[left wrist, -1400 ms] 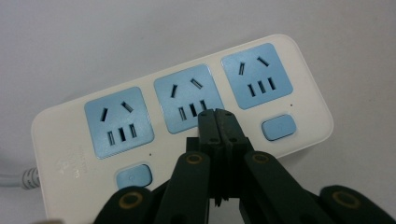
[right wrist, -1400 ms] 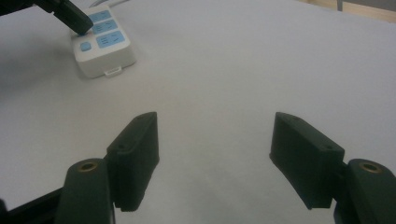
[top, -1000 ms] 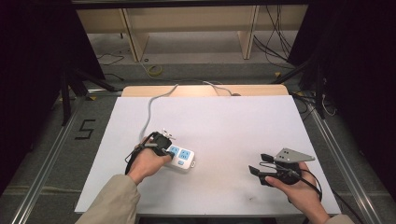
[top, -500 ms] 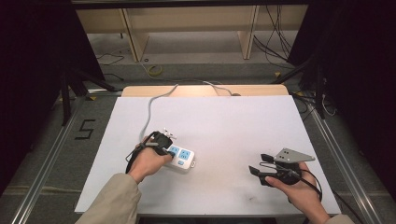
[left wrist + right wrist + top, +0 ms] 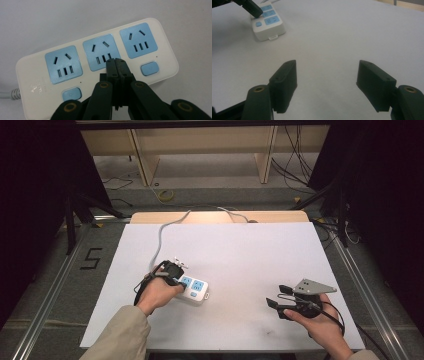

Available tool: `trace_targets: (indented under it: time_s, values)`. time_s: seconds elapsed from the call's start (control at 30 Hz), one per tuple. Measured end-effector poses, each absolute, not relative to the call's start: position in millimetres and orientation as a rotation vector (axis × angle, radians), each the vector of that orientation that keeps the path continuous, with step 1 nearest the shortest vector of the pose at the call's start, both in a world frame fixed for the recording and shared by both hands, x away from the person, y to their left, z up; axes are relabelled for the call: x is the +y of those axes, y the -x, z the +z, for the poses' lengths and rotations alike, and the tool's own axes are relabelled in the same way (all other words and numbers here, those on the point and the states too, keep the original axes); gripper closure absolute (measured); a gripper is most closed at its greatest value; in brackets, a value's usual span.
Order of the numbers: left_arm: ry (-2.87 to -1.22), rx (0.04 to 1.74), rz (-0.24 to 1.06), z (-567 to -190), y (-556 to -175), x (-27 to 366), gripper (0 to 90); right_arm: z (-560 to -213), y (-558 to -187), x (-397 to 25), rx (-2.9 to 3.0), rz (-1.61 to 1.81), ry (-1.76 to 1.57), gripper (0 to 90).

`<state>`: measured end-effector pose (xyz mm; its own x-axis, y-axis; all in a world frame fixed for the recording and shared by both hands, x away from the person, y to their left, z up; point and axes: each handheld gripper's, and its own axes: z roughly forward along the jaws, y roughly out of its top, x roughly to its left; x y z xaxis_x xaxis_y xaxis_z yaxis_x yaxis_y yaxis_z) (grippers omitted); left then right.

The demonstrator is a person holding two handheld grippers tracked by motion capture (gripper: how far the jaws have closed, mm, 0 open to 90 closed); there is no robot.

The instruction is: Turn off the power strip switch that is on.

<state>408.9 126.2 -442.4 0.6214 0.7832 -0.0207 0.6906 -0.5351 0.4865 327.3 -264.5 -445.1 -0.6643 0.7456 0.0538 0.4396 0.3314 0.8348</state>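
The white power strip [image 5: 97, 67] lies at about 8 o'clock on the white table [image 5: 250, 255], its cord cut off in the left gripper view. The left gripper [image 5: 116, 65], jaws pressed together, hides part of its middle blue socket [image 5: 103, 51]. The right gripper [image 5: 327, 83] hangs at 4 o'clock, jaws spread.

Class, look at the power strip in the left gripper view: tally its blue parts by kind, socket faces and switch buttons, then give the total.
On the power strip:
Blue socket faces: 3, first, second, third
Blue switch buttons: 2, one, other
Total: 5
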Motion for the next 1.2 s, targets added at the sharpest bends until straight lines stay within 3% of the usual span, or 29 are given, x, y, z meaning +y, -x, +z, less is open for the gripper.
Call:
trace_targets:
  time_s: [1.2]
  values:
    - [-2.411,1.165,0.296,-442.1,-408.2,122.8,90.0,-444.9,-326.7,-264.7,2.263,1.260,-1.055,32.8]
